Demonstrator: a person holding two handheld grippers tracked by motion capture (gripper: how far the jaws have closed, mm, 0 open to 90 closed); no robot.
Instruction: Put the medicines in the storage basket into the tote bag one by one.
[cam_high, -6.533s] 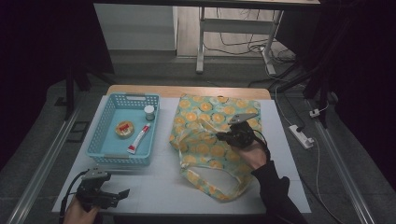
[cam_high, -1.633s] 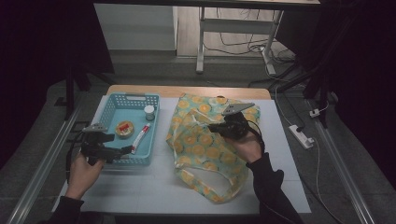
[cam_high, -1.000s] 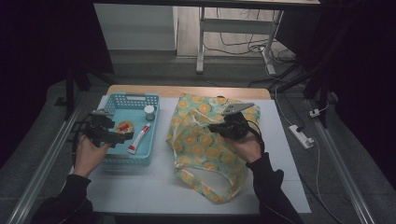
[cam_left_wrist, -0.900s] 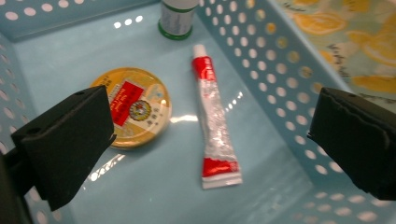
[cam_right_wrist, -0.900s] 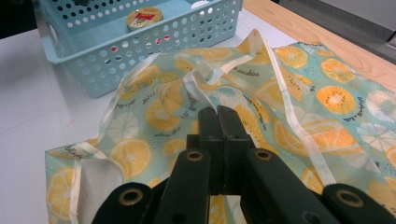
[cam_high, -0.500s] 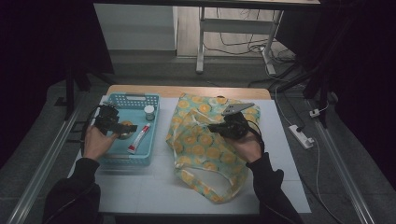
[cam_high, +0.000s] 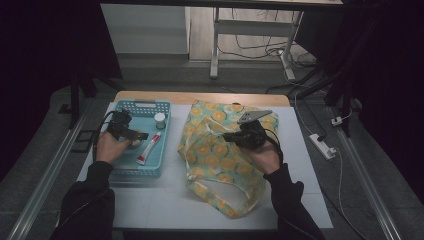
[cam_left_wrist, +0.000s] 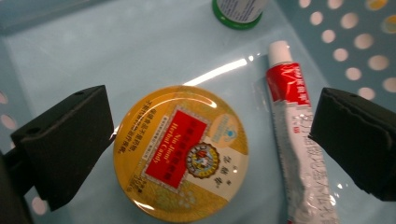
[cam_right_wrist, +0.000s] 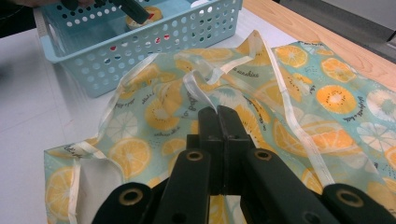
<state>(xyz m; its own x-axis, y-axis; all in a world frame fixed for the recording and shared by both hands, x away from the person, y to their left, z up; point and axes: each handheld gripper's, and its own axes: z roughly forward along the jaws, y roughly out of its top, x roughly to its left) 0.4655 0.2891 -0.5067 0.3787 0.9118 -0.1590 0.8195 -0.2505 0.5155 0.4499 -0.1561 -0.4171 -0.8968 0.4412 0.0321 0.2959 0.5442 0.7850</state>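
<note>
1. Left claw (cam_high: 134, 135) now inside blue basket (cam_high: 150, 171), having travelled from the counter's near-left corner over the last several seconds.
2. Jaws spread wide, holding nothing; yellow candy tin (cam_left_wrist: 181, 152) lying flat on basket floor between them, nearer one jaw, no contact visible.
3. Red-and-white tube (cam_left_wrist: 299, 140) lying just beside tin, also between the jaws; green-rimmed bottle (cam_left_wrist: 238, 10) farther off in basket.
4. Right claw (cam_right_wrist: 217, 116) unmoved over the last second: jaws closed on pale strap (cam_right_wrist: 198, 93) of citrus-print bag (cam_high: 220, 155), lifting bag mouth off counter (cam_high: 165, 205).
5. Judgement: tin is the likely next pick, destined for held-open bag. Risk: tube caught in same closure.
</note>
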